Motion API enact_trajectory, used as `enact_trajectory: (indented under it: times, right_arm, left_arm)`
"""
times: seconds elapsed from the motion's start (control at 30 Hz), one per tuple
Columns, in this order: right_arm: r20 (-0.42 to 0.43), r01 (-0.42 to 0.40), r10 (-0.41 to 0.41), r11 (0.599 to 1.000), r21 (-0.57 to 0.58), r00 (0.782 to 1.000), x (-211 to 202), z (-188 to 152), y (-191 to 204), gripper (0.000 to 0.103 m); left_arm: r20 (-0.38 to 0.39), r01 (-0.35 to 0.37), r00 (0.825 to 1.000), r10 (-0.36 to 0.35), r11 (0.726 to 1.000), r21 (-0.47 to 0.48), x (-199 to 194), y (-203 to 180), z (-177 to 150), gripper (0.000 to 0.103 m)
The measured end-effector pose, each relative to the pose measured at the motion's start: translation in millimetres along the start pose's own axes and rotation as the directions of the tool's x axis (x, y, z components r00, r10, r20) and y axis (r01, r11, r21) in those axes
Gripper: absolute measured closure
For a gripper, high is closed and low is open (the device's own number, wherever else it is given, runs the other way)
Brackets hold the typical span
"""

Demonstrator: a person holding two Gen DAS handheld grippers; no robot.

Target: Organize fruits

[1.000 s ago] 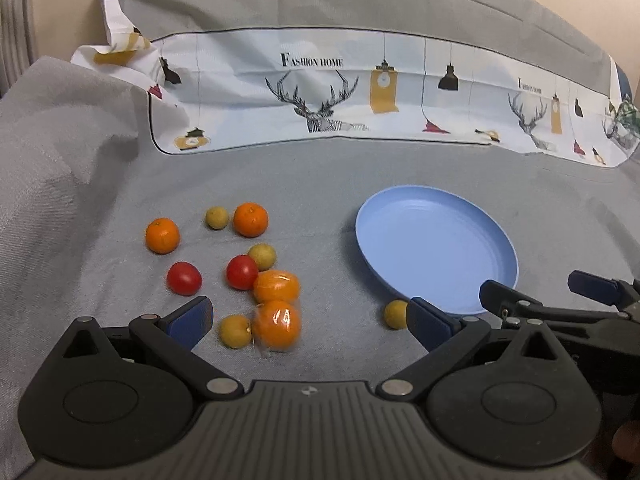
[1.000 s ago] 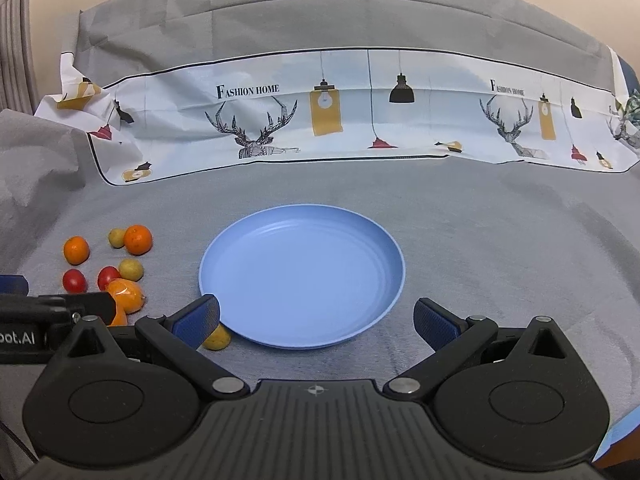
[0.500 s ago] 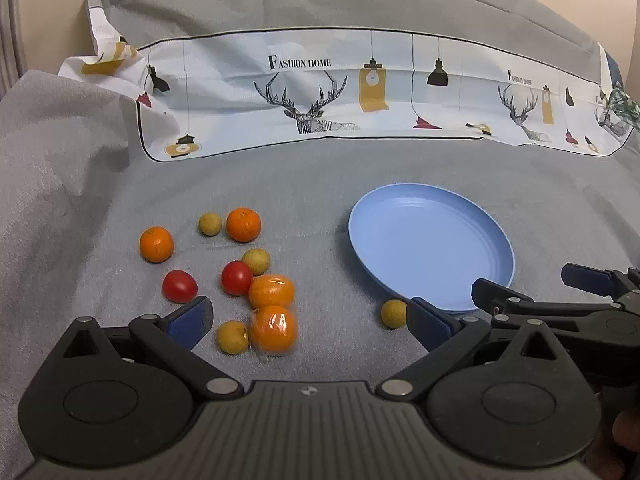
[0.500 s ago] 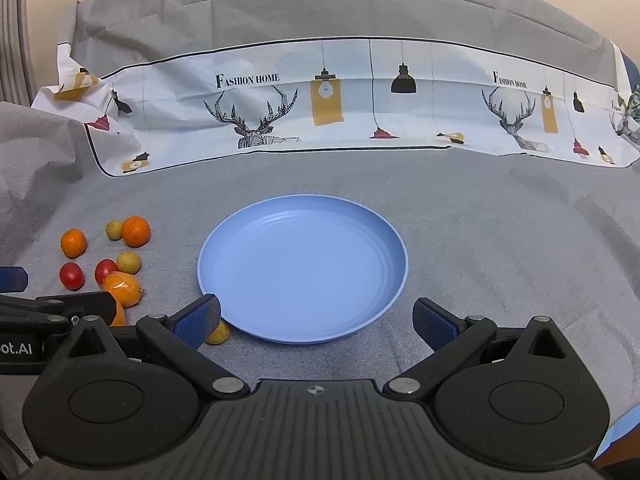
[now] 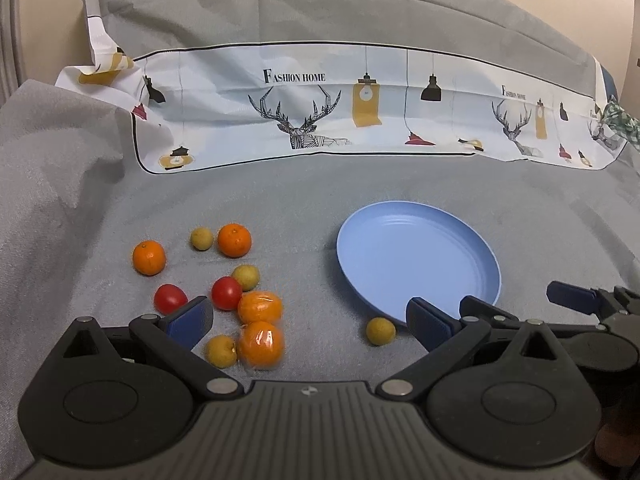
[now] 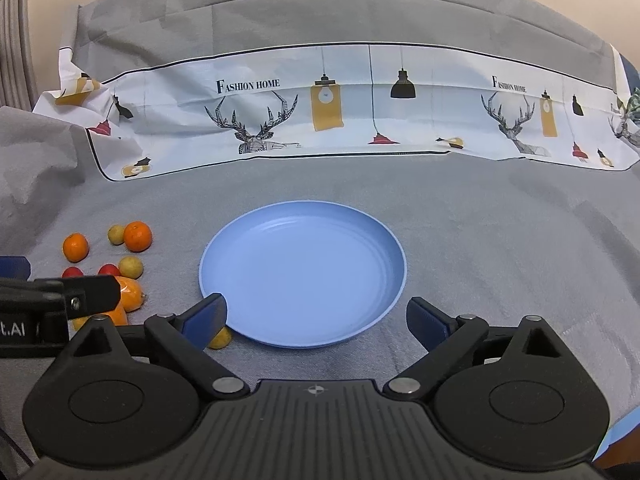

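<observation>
Yellow fruit (image 6: 221,338) half hidden behind right gripper (image 6: 316,318).

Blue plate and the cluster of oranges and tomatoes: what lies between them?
Only bare grey cloth; one yellow fruit sits near the blue plate rim. Left wrist view.

A matt, woven grey cloth (image 6: 480,240) covers the surface. The blue plate (image 6: 248,248) looks like smooth, slightly glossy plastic. Two oranges (image 5: 262,346) wear shiny clear film.
</observation>
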State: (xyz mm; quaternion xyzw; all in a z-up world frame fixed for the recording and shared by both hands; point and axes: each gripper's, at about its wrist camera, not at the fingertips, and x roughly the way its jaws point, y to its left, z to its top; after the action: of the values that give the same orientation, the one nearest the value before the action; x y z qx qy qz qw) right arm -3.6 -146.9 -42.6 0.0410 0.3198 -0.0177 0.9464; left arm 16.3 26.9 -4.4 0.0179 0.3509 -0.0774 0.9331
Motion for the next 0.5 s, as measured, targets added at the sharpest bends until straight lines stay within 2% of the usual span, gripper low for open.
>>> enact_trajectory:
  times: [0.3,0.5]
  right_arm:
    - [0.004,0.023,-0.023,1.0,0.018,1.0,-1.0,0.5,-4.4,0.006]
    - [0.01,0.01,-0.01,1.0,0.018,1.0,-0.9,-0.9,-4.7,0.008]
  left_arm:
    - [-0.003,0.004,1.0,-0.004,1.0,-0.009,4.8,-3.5,-1.4,0.0]
    - [-0.012,0.012,1.0,-0.012,1.0,-0.02,9.3,1.0,-3.3,0.0]
